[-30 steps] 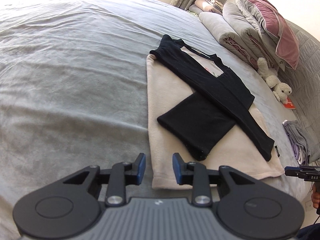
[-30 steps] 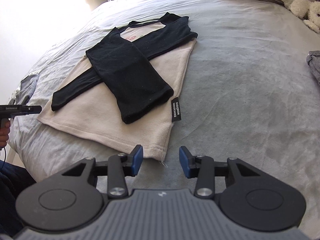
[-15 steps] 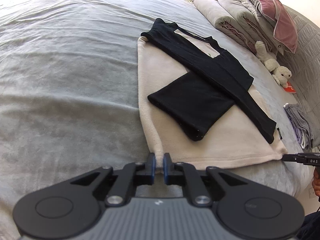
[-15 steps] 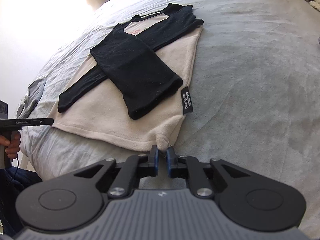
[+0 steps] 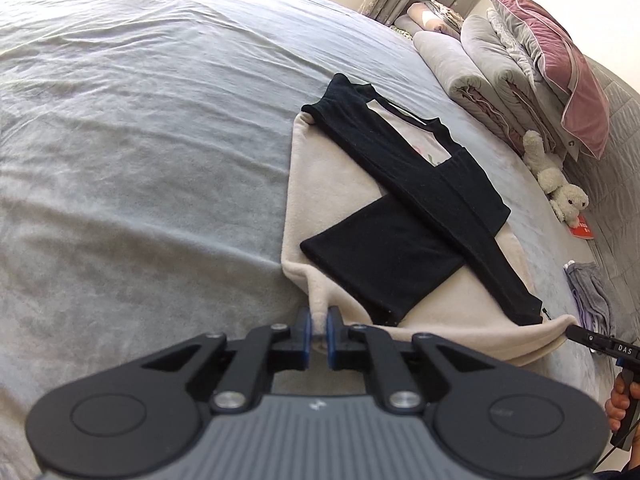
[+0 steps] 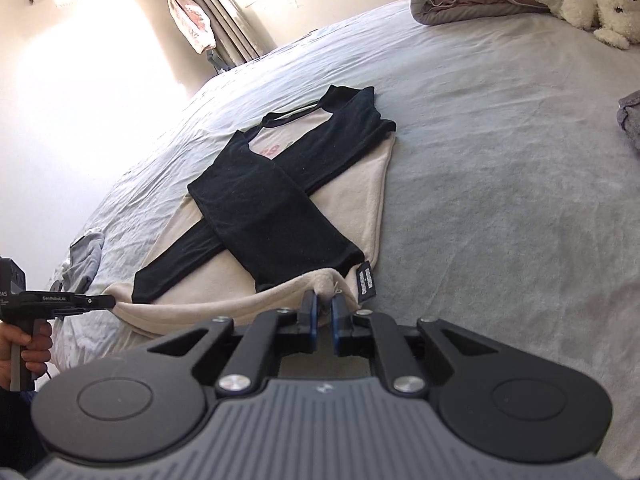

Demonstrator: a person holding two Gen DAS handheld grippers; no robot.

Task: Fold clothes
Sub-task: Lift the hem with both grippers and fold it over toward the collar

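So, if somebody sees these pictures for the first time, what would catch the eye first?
Probably the cream shirt with black sleeves, lying on the grey bed with both sleeves folded across its body. Next, the left gripper and right gripper, each shut on a bottom corner of the hem and lifting it. A white plush rabbit lies beside the stacked pillows.

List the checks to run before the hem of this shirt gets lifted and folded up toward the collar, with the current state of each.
1. Left hand-held gripper shut on hem corner: ok.
2. Right hand-held gripper shut on the other corner: ok.
3. Black sleeves crossed flat on the shirt: ok.
4. Hem between grips taut: not ok, it sags.
5. Both fabric layers caught: cannot tell.
6. Bed beyond collar free: ok.
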